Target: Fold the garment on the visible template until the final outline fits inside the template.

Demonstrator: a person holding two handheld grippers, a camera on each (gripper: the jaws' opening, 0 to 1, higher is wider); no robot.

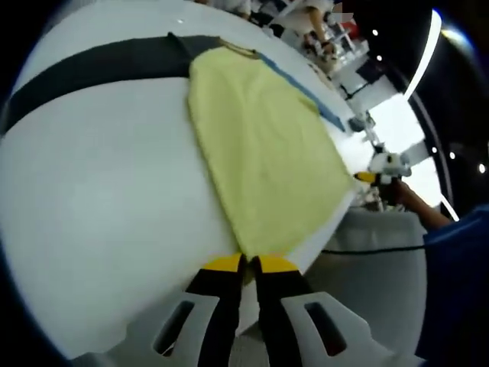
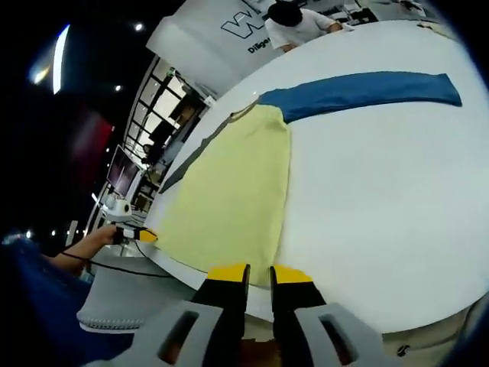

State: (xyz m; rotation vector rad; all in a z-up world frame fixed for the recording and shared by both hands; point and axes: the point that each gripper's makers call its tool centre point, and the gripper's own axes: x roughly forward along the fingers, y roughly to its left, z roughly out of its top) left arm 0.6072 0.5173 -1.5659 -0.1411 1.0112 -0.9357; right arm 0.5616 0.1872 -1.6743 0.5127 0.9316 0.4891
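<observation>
One yellow garment lies on the white worktop; left hand-held gripper pinches its hem; right hand-held gripper nearly pressed together at the near edge; wall lettering unreadable.

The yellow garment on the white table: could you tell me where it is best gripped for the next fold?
Probably the near hem corners of the yellow garment: it lies flat, its near edge at the white table rim, so jaws can slide in from the table edge.
</observation>
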